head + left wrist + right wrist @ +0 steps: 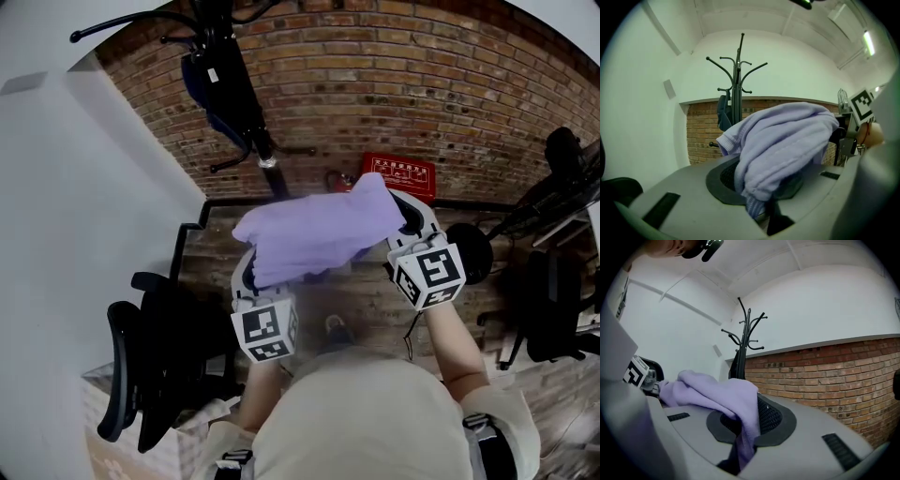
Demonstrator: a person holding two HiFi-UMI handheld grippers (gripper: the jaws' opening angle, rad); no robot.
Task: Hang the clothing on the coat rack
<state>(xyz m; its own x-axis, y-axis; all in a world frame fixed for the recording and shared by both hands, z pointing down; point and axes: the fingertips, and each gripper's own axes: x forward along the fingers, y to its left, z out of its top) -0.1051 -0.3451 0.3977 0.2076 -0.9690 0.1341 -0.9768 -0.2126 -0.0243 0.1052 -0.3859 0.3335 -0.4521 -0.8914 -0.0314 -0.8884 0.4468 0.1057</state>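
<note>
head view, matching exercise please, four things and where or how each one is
1 purple garment
2 coat rack
3 red box
4 office chair

a at the foot of the brick wall
b lower left, by the white wall
c clamped in left gripper and right gripper
d upright, dark blue item hanging on it

Pairs: 1-c, 2-d, 3-a, 4-b

Lilac garment [319, 230] — perhaps sweatshirt — bunched aloft; black coat rack [246, 108] ahead.
</note>
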